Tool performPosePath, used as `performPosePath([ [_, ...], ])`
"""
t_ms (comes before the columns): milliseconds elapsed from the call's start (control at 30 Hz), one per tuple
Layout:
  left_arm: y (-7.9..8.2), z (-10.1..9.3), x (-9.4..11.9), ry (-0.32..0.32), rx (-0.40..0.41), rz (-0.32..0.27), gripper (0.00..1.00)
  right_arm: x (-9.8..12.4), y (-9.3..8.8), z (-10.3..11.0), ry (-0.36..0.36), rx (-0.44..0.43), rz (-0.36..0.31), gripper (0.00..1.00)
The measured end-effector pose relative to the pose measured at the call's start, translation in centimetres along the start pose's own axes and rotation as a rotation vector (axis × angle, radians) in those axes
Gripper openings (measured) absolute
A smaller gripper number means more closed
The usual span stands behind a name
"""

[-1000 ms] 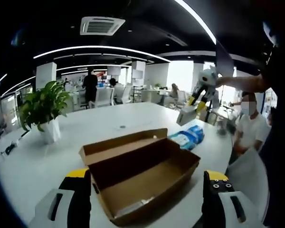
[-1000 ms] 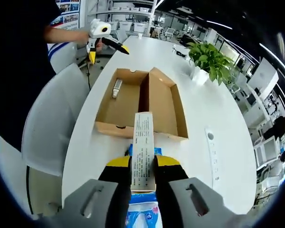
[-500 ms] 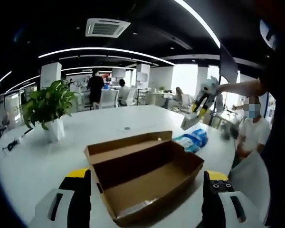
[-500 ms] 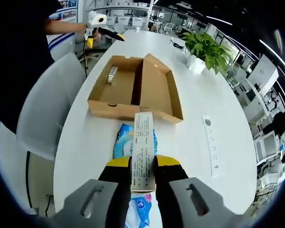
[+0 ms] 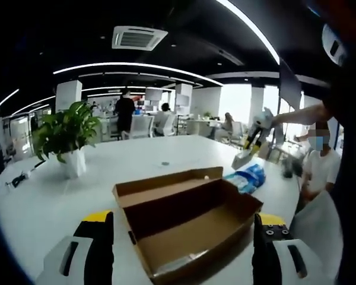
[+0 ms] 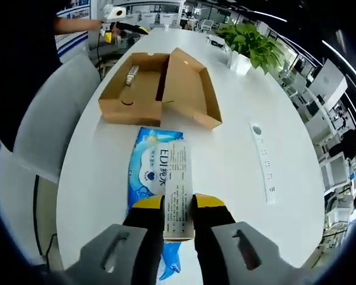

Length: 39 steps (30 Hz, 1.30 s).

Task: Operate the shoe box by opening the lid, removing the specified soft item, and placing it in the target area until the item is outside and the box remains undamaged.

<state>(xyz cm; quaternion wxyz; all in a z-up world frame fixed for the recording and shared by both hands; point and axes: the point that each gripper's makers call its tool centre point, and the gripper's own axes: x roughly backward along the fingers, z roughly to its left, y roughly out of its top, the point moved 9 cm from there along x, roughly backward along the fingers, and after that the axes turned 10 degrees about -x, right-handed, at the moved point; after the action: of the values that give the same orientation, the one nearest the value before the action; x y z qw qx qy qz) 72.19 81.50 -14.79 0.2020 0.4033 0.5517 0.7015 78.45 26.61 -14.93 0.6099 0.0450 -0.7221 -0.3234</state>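
A white carton [image 6: 179, 190] is clamped in the right tongs [image 6: 178, 221] above the blue soft pack [image 6: 152, 178], beyond it the opened shoe box [image 6: 160, 89]; left tongs [image 5: 181, 249] gape empty, likely waiting.

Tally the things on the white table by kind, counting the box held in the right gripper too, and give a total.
Cardboard shoe box: 1
Blue tissue pack: 1
Slim white carton, held in the right gripper: 1
Potted plant: 1
White power strip: 1
Small item in the shoe box: 1
Total: 6

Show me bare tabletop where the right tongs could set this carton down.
Free: white table between shoe box and power strip, also beyond the box toward the potted plant. Crowded: under the right tongs, where the blue tissue pack lies.
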Motion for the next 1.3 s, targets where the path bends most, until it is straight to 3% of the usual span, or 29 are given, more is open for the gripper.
performPosePath([
  [267, -0.7, 0.5, -0.1, 0.009, 0.006, 0.036, 1.00, -1.1, -2.6, -1.6, -0.003, -0.037, 0.029, 0.16],
  [567, -1.4, 0.6, -0.6, 0.002, 0.006, 0.069, 0.99, -0.8, -4.4, -3.1, -0.020, -0.071, 0.022, 0.16],
  [767, -1.5, 0.7, -0.9, 0.004, 0.003, 0.078, 0.99, -1.2, -6.6, -3.6, -0.011, -0.076, 0.065, 0.16],
  [1300, -1.1, 0.4, -2.1, -0.011, -0.012, 0.107, 0.99, -2.3, -10.1, -4.4, -0.001, -0.067, 0.146, 0.16],
])
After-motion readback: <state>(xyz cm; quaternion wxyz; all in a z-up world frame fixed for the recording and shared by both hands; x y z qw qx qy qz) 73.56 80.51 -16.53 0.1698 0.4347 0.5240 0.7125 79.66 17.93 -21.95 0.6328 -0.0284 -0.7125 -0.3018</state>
